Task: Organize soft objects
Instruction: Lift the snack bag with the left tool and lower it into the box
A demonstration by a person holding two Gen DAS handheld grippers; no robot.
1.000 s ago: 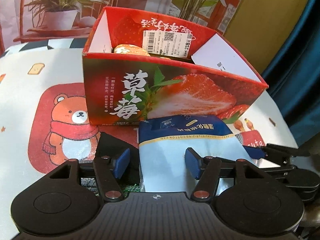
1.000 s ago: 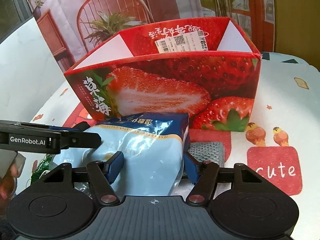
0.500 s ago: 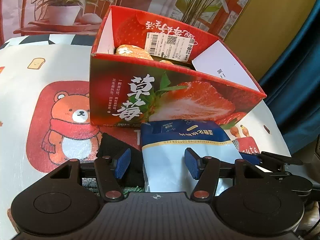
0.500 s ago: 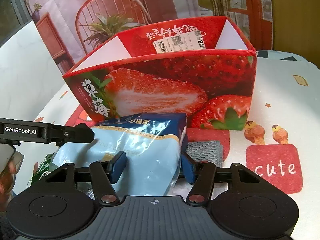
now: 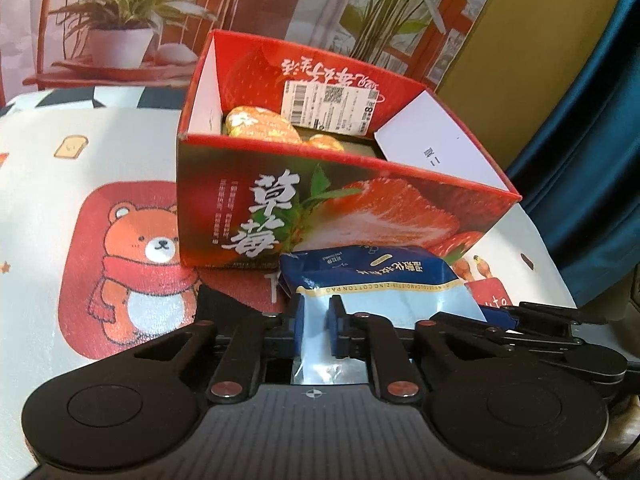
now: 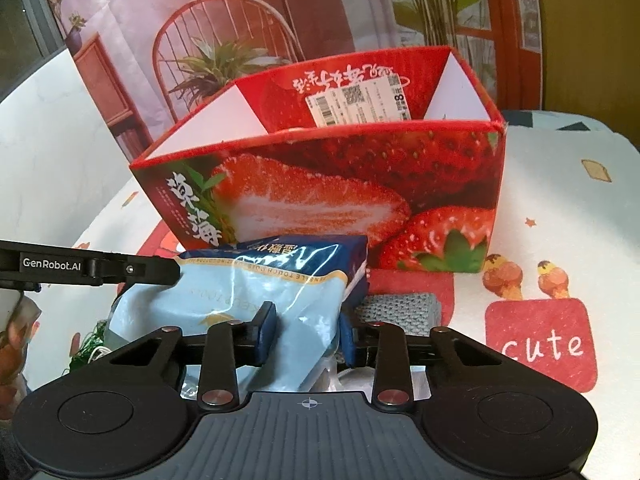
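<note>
Left wrist view is showing the strawberry box (image 5: 340, 208) filling the upper centre, already holding some golden-wrapped items (image 5: 260, 130). Below it, at lower centre, the cotton pad pack (image 5: 372, 280) is lying on the printed tablecloth (image 5: 60, 208), not yet boxed. The left gripper (image 5: 316, 330) is clenching the pack's pale plastic edge; the right gripper (image 6: 306, 334) is closing on the pack's other side. A grey knitted cloth (image 6: 400, 312) is waiting too.

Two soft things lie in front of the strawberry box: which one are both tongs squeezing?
The blue cotton pad pack. Both tongs pinch its pale film end, the right one closing. The grey knitted cloth lies flat beside it, ungripped.
</note>
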